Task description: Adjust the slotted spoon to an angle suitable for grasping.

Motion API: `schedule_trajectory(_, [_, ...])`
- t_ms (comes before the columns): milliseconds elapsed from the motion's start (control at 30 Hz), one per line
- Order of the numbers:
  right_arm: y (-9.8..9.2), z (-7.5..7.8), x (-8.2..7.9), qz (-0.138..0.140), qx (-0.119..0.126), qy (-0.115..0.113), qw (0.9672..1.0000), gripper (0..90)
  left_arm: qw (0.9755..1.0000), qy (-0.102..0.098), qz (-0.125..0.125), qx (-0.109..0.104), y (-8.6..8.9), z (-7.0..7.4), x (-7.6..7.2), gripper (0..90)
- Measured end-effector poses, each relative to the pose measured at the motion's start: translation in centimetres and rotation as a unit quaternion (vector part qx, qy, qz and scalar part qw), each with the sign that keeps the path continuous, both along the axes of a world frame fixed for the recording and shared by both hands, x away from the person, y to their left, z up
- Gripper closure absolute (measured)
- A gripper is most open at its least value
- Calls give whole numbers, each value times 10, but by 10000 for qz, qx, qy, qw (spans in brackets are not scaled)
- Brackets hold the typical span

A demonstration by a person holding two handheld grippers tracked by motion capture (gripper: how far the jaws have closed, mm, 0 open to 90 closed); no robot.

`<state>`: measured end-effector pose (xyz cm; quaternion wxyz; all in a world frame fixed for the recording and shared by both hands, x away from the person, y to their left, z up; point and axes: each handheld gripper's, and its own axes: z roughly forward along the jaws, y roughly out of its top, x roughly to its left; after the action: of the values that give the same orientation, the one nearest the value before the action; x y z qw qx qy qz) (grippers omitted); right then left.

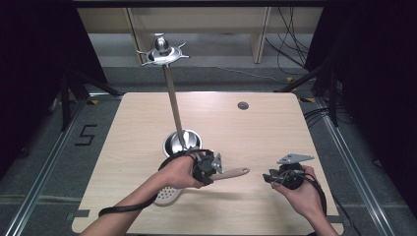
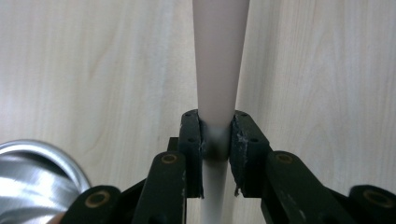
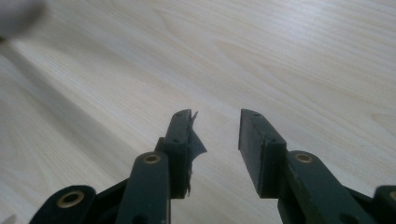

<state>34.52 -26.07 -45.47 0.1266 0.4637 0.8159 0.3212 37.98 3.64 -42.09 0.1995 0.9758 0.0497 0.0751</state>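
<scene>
We clamp the left gripper [image 2: 217, 133] on the skimmer handle [image 2: 219, 56]. Our right gripper [image 3: 215, 135] hovers spread, empty, above the table [image 3: 289, 56].

I read one mark: a black figure "5" [image 1: 85, 134] taped on the grey floor [image 1: 44, 162] left of the table.

A steel bowl [image 1: 178, 141] sits on the wooden table [image 1: 255, 128], holding a tall utensil stand [image 1: 163, 51].

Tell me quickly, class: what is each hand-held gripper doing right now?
Left hand-held gripper: closed on the spoon handle.
Right hand-held gripper: open, holding nothing, above the table.
</scene>
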Motion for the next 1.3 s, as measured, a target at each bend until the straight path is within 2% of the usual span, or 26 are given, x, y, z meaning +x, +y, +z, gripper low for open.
schedule_trajectory(33, [2, -6, 2, 19, 132, -283, 9995, 649, 10000, -26, 48, -76, 5, 3, -1, 751])
schedule_trajectory(67, [2, -1, 0, 8, 30, 0, 10000, 649, 9998, -68, 118, -174, 10, 7, -2, 751])
schedule_trajectory(100, [2, -2, 0, 11, 32, -1, 10000, 648, 9992, -54, 276, -273, 15, 9, -5, 751])
schedule_trajectory(133, [2, -2, 0, 11, 32, -1, 10000, 648, 9989, -255, 202, -344, 20, 13, -3, 751])
schedule_trajectory(167, [2, -2, -1, 30, 3, 40, 10000, 648, 9982, -172, 371, -448, 25, 16, -6, 751])
schedule_trajectory(300, [4, -7, 1, 33, 122, -234, 9996, 647, 9908, -374, 819, -1012, 47, 24, -12, 751])
schedule_trajectory(333, [1, -5, 2, 213, 224, 38, 9995, 647, 9887, -430, 895, -1121, 52, 26, -12, 751])
schedule_trajectory(367, [2, -4, 1, 194, 260, 115, 9994, 645, 9864, -462, 1004, -1214, 57, 28, -14, 752])
schedule_trajectory(400, [1, -4, 1, 196, 257, 122, 9994, 645, 9815, -596, 1218, -1351, 67, 31, -17, 752])
schedule_trajectory(433, [1, -4, 1, 196, 257, 122, 9994, 645, 9815, -596, 1218, -1351, 67, 31, -17, 752])
schedule_trajectory(467, [4, -5, 0, 0, 121, -50, 9999, 645, 9738, -686, 1471, -1594, 76, 33, -20, 752])
schedule_trajectory(500, [4, -5, 0, 0, 121, -50, 9999, 645, 9738, -686, 1471, -1594, 76, 33, -20, 752])
schedule_trajectory(567, [4, -8, 1, -17, 140, -247, 9996, 644, 9648, -702, 1676, -1899, 84, 33, -24, 752])
schedule_trajectory(600, [3, -3, 0, -3, 54, 25, 10000, 645, 9625, -754, 1731, -1949, 88, 34, -24, 752])
schedule_trajectory(700, [4, -6, 1, -16, 193, -85, 9998, 644, 9533, -831, 1894, -2200, 99, 36, -28, 752])
schedule_trajectory(767, [4, -7, 1, -8, 202, -105, 9997, 645, 9448, -902, 2049, -2394, 106, 37, -33, 752])
schedule_trajectory(800, [4, -7, 1, -8, 202, -105, 9997, 645, 9448, -902, 2049, -2394, 106, 37, -33, 752])
schedule_trajectory(833, [4, -7, 1, 8, 188, -172, 9997, 644, 9402, -891, 2097, -2530, 108, 37, -35, 752])
schedule_trajectory(900, [3, -6, 1, 8, 102, -115, 9999, 645, 9417, -948, 2093, -2457, 114, 40, -37, 752])
schedule_trajectory(967, [2, -3, 0, 25, 45, 50, 10000, 644, 9386, -1047, 2114, -2516, 120, 42, -40, 752])
schedule_trajectory(1067, [2, -4, 0, 6, 48, 29, 10000, 644, 9283, -1137, 2283, -2706, 128, 42, -44, 752])
schedule_trajectory(1100, [1, -4, 1, -5, 113, -23, 9999, 643, 9202, -1190, 2395, -2858, 134, 41, -46, 752])
schedule_trajectory(1167, [0, -5, 3, 120, 214, 29, 9997, 643, 9217, -1247, 2373, -2805, 139, 43, -47, 752])
schedule_trajectory(1200, [-2, -7, 4, 222, 314, -40, 9993, 642, 9138, -1295, 2464, -2957, 141, 43, -48, 752])
schedule_trajectory(1233, [-3, -8, 5, 235, 291, -92, 9993, 642, 9108, -1318, 2504, -3007, 144, 43, -49, 752])
schedule_trajectory(1300, [-3, -5, 3, 60, 147, 92, 9998, 641, 9035, -1380, 2597, -3118, 150, 45, -50, 752])
